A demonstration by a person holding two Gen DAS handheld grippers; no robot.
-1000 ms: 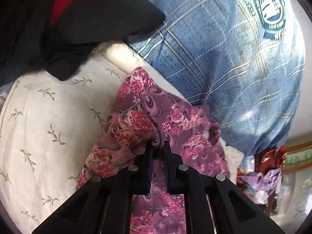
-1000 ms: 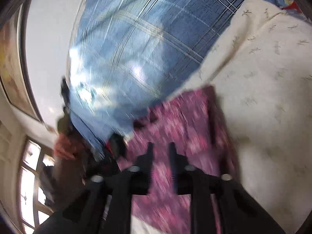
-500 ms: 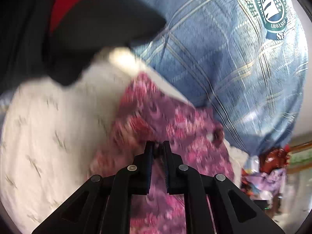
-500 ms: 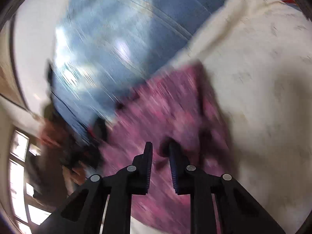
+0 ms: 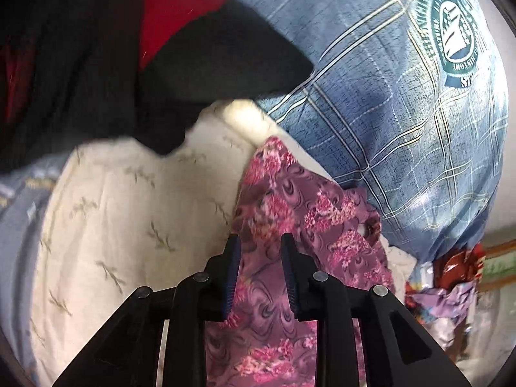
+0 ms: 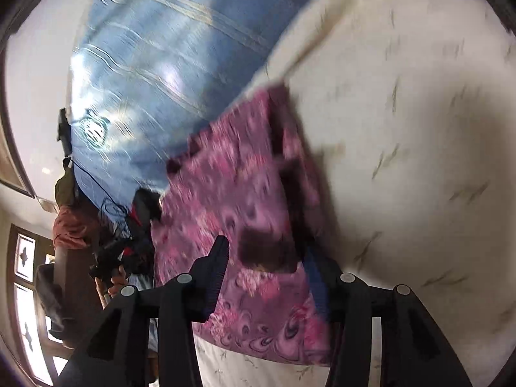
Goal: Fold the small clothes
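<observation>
While both grippers are seen over a cream sheet (image 5: 106,225) printed with small leaf sprigs, a purple floral garment (image 5: 290,213) is found lying on that sheet, along its edge next to a blue plaid blanket (image 5: 403,122). The left gripper (image 5: 258,248) is shown with its jaws parted, the cloth passing below the gap and not pinched by the fingers. The right gripper (image 6: 267,258) is also spread wide, and the purple floral garment (image 6: 245,200) is seen between and under its fingers; whether the fingers touch the fabric cannot be told, since this view is blurred. The garment is partly folded, with darker folded parts on its top. A black and red garment (image 5: 129,48) is laid over the far corner of the sheet, touching the blanket.
</observation>
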